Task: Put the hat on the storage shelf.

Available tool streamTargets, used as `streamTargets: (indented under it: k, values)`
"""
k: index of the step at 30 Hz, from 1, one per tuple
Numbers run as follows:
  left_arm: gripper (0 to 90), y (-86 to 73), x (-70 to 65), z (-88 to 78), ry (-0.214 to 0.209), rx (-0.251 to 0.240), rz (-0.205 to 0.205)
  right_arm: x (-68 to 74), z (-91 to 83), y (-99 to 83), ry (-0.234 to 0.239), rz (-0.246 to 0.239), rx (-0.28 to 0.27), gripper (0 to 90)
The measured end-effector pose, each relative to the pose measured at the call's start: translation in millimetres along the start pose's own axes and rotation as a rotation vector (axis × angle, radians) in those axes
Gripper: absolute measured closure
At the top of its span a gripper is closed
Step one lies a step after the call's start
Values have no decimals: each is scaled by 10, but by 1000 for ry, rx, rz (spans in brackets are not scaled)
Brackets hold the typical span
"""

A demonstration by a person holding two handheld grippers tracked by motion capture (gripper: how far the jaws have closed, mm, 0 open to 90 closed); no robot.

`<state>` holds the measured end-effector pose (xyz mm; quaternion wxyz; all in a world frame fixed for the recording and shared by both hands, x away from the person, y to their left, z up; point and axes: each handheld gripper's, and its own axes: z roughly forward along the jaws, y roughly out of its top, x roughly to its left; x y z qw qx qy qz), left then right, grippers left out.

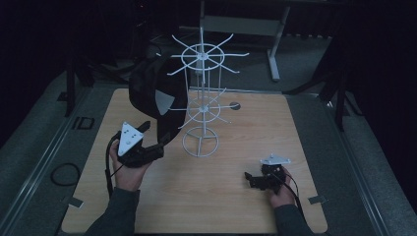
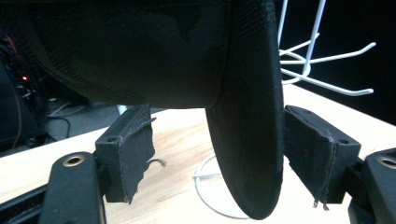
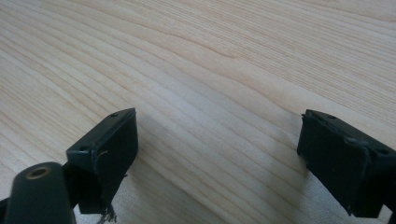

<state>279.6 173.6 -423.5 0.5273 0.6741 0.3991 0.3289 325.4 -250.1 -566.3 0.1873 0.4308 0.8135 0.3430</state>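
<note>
Left gripper (image 1: 160, 147): my jaws stand wide apart around the brim of the black cap (image 1: 150, 91). In the left gripper view the brim (image 2: 250, 140) hangs edge-on between the pads; the right pad (image 2: 310, 154) is touching or just beside it, the left pad (image 2: 133, 149) is apart. No clamp on it that I can confirm.

Cap position: hanging at the left side of the white wire rack (image 1: 201, 98), its crown up among the upper hooks and its brim pointing down toward my left jaws.

Progress, as I judge it: the cap appears already carried by the rack. What is left is to confirm it sits on a hook and to draw my left jaws clear, or, if it is to come off, to close on the brim first. I cannot tell which hook bears it.

Rack clearance: hook tips (image 2: 369, 91) jut out just beyond the brim; a snag is possible on any sideways move.

Right gripper (image 1: 252, 179): jaws open, holding nothing, low over bare worktop (image 3: 210, 70).

Open room: the worktop (image 1: 226, 196) is free between rack base and near edge; the right edge lies near my right hand.
</note>
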Motion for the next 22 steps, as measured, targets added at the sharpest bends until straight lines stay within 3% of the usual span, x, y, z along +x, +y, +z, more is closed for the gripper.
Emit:
streamTargets:
  k: [9,17,22]
  values:
    - [251,2,-15,-4,-8,9,-35,-1,0,0,-1,-1,-1,123]
    - [251,-28,-40,-16,-73,20,-109,-2,2,-1,-1,-3,-2,123]
    - [246,-77,-84,37,-77,47,-134,-2,2,-1,-1,-2,-2,123]
